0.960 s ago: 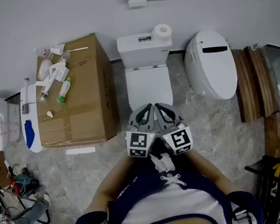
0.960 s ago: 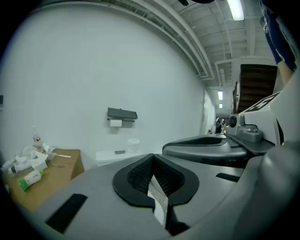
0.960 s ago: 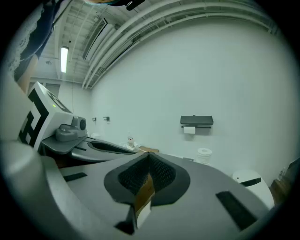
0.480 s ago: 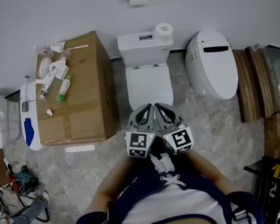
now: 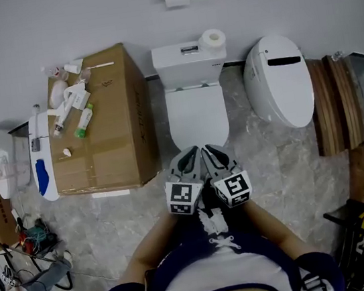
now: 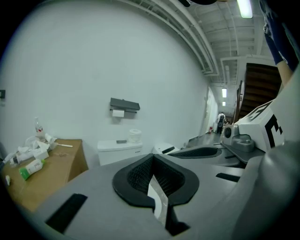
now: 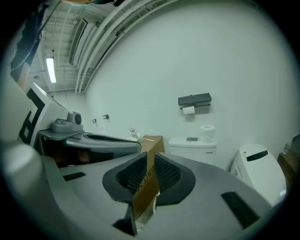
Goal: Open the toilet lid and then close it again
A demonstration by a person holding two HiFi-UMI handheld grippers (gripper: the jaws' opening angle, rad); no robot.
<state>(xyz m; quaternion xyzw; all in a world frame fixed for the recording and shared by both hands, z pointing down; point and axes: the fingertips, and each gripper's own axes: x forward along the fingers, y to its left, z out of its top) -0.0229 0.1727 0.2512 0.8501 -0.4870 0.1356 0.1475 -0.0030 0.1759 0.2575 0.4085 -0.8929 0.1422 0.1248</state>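
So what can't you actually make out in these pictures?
Toilet lid: mostly hidden behind the left gripper and right gripper in their own views.
Print on the tubes on the cardboard box: too small, head view.
Clutter: cut off by head view's left edge.

The left tongs (image 5: 190,156) and right tongs (image 5: 209,151) are held side by side, touching, just beyond the person's chest, and both point away and slightly down. Each pair is closed with nothing between its jaws. The left forearm (image 5: 153,244) and right forearm (image 5: 269,220) angle inward towards them.
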